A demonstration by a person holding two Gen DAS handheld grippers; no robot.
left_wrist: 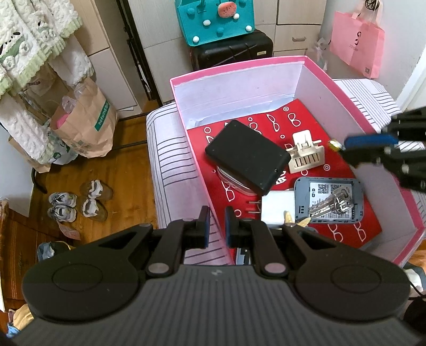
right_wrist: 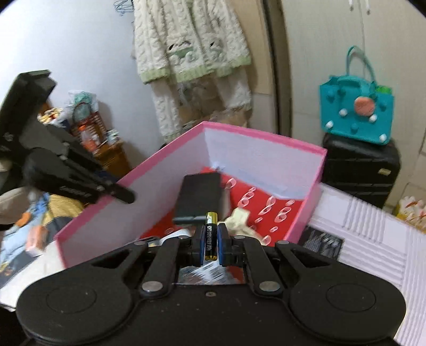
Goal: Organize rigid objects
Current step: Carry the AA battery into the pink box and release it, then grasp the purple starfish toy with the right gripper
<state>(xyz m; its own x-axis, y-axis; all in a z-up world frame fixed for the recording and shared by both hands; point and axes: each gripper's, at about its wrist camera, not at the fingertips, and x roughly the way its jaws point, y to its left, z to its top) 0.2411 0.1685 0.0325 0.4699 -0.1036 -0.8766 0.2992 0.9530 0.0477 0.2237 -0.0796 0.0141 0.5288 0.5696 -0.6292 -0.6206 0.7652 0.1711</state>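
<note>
A pink box (left_wrist: 343,98) with a red patterned sheet on its floor holds a black slab (left_wrist: 247,157), a beige hair clip (left_wrist: 306,153), a grey device (left_wrist: 328,199) with keys (left_wrist: 332,203) on it, and a white plug (left_wrist: 277,209). My left gripper (left_wrist: 216,226) straddles the box's left wall, narrowly open, holding nothing. My right gripper (right_wrist: 209,243) is shut on a black and gold battery (right_wrist: 210,235) above the box (right_wrist: 170,151). It shows at the right of the left wrist view (left_wrist: 343,146), with the battery tip (left_wrist: 334,144) over the box.
The box stands on a striped cloth (left_wrist: 170,165). A black suitcase (left_wrist: 231,52) with a teal bag (left_wrist: 215,18) is behind it. A pink bag (left_wrist: 358,40) hangs at right. Paper bags (left_wrist: 85,125) and shoes (left_wrist: 80,205) are on the wooden floor at left.
</note>
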